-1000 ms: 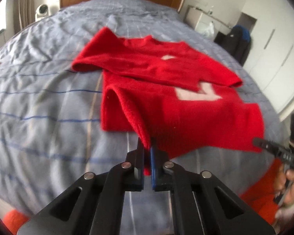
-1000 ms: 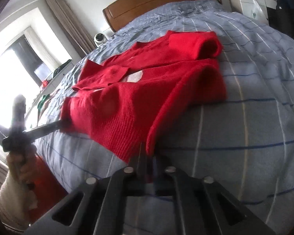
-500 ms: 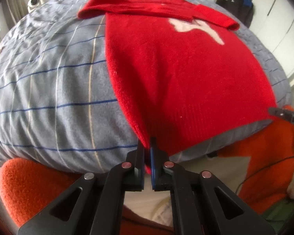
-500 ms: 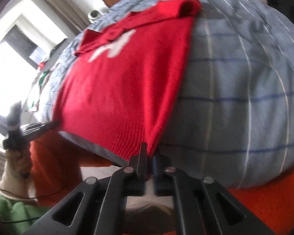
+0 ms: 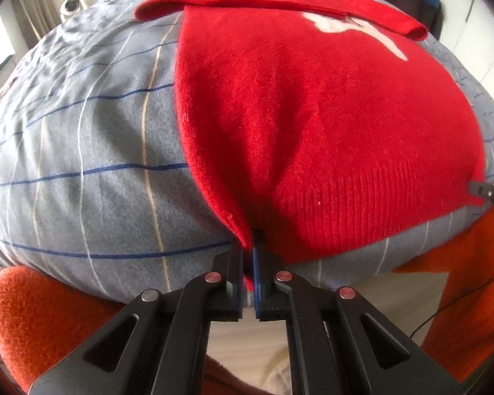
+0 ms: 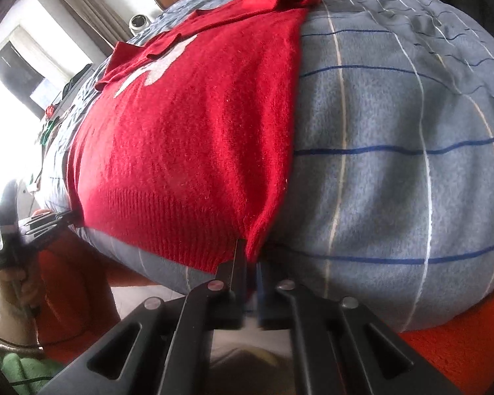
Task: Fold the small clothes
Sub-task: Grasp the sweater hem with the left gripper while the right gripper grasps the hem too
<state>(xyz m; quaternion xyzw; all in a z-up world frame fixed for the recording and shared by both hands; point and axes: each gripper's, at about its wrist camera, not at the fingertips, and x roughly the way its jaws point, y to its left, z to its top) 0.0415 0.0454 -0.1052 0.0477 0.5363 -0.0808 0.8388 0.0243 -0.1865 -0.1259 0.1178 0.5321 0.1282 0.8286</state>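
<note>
red sweater held at both hem corners

the red sweater lies spread on the grey striped bed, its ribbed hem at the near edge. the left hand-held gripper is clenched on one hem corner; the right hand-held gripper is clenched on the other. both sleeves are folded across the chest at the far end.
</note>
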